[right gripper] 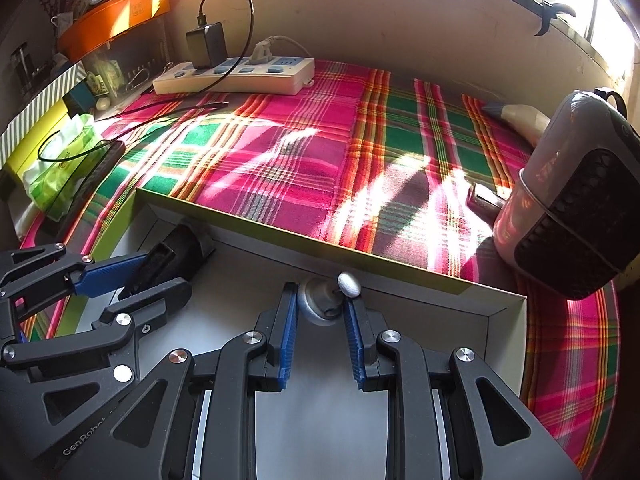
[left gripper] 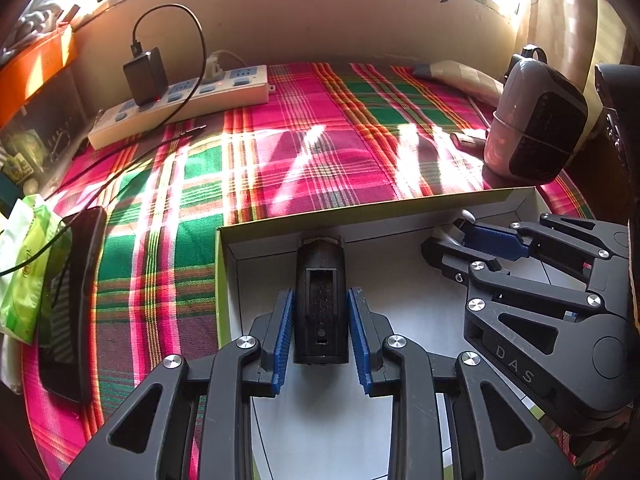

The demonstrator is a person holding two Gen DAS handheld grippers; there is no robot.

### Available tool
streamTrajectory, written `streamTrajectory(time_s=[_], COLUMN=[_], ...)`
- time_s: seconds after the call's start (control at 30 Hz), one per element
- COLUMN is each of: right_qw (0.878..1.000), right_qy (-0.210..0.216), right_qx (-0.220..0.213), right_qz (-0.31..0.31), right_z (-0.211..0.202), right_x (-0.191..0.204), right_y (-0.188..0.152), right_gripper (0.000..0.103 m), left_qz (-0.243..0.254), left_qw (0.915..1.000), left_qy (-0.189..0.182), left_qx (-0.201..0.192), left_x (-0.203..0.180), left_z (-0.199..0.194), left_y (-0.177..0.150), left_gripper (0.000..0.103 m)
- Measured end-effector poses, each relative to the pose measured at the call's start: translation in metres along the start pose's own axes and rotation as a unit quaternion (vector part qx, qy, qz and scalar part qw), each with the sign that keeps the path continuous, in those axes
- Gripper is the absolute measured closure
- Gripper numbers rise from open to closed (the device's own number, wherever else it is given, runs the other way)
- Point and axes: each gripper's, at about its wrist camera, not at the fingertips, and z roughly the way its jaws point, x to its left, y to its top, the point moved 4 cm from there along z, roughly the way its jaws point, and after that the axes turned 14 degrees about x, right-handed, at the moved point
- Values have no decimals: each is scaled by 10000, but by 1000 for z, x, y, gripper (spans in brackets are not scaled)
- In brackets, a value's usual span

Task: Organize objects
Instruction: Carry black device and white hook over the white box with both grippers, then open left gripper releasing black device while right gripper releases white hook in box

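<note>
A shallow white box with a green rim [left gripper: 400,203] [right gripper: 280,228] lies on the plaid cloth. My left gripper [left gripper: 321,300] is inside it with both blue pads against a black oblong device [left gripper: 320,280], also seen in the right wrist view [right gripper: 176,252]. My right gripper [right gripper: 320,300] is inside the box near its far wall, closed on a small silver-grey round object with a white knob [right gripper: 326,300]. The right gripper also shows in the left wrist view [left gripper: 460,236].
A white power strip [left gripper: 192,100] with a black charger [left gripper: 145,76] and cable lies at the back left. A phone [left gripper: 68,304] and green tissue pack [left gripper: 24,276] are at the left. A pink-and-black appliance [right gripper: 576,208] and a small dark stick [right gripper: 486,200] stand at the right.
</note>
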Motion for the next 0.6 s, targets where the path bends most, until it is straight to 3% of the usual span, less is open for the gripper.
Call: streamTrajectory(time_s=[0.13,0.2,0.6], right_qw=[10000,10000,9999], right_qy=[27,30,26], right_qx=[20,29,-42], right_qz=[-1,32,124], right_z=[0,0,-10], right_x=[1,1,0], right_y=[-1,-1,-8], right_gripper=[62,60,53], left_qz=[-37,-48,-128], left_qw=[10000,10000,9999], left_qy=[-55,-55,-69], left_qx=[1,-10,-80], left_x=[1,1,6], left_z=[-1,-2,-13], left_y=[0,0,-7], left_gripper=[78,77,72])
